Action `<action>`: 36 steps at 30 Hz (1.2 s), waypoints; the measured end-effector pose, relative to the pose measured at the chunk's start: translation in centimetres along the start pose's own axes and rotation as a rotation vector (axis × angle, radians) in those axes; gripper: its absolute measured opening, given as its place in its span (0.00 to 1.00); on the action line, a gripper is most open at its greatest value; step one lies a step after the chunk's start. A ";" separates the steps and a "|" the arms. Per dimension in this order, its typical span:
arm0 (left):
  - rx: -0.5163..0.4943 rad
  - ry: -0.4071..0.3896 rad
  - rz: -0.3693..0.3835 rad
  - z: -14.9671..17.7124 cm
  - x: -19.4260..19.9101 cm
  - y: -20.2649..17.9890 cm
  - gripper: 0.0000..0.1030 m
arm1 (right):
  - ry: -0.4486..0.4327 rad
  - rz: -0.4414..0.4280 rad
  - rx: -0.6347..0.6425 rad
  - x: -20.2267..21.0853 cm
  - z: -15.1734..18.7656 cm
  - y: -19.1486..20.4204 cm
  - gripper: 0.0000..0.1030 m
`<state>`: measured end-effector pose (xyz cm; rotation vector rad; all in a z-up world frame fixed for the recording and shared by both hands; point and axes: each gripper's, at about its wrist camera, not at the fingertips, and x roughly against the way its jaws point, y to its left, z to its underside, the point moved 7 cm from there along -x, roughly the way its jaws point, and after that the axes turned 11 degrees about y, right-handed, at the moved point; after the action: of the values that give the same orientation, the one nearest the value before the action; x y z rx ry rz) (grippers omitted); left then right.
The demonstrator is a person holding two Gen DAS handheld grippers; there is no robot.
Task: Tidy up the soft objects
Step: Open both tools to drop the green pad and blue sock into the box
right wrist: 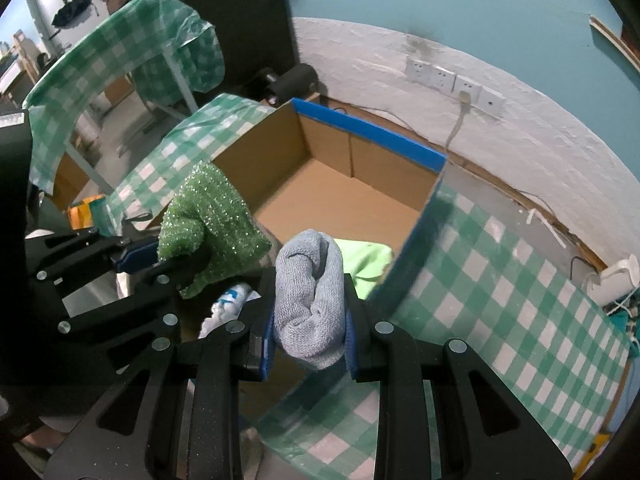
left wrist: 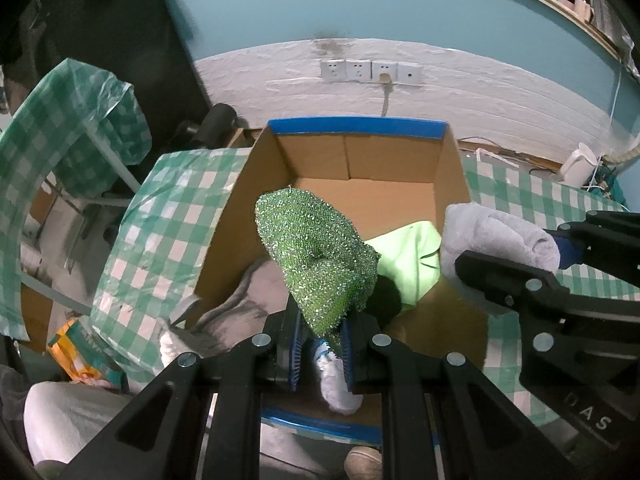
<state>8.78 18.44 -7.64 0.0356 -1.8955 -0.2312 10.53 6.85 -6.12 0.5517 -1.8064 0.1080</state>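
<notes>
Left gripper [left wrist: 322, 354] jaws fully closed on the sparkly green cloth [left wrist: 316, 256], right gripper [right wrist: 309, 346] jaws part-closed around the rolled grey towel [right wrist: 310, 300], both held over the near end of the cardboard box [left wrist: 316, 152], probably for dropping in.

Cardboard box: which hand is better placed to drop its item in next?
Left, probably. Its sparkly green cloth already hangs over the cardboard box opening; the right gripper's grey towel sits at the box's right wall.
</notes>
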 end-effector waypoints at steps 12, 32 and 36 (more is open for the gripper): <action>0.018 0.057 -0.028 0.8 -2.0 1.1 0.42 | 0.029 -0.031 -0.001 -2.4 -0.4 1.2 0.33; 0.003 0.025 -0.065 0.4 -1.0 0.7 0.64 | -0.005 0.019 -0.082 -0.3 0.7 -1.8 0.64; -0.008 0.014 -0.054 0.2 -0.5 -0.1 0.67 | -0.005 0.032 -0.102 0.1 1.4 -2.9 0.64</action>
<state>8.71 18.48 -8.19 0.0828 -1.8811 -0.2740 10.51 3.76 -7.01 0.4512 -1.8149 0.0359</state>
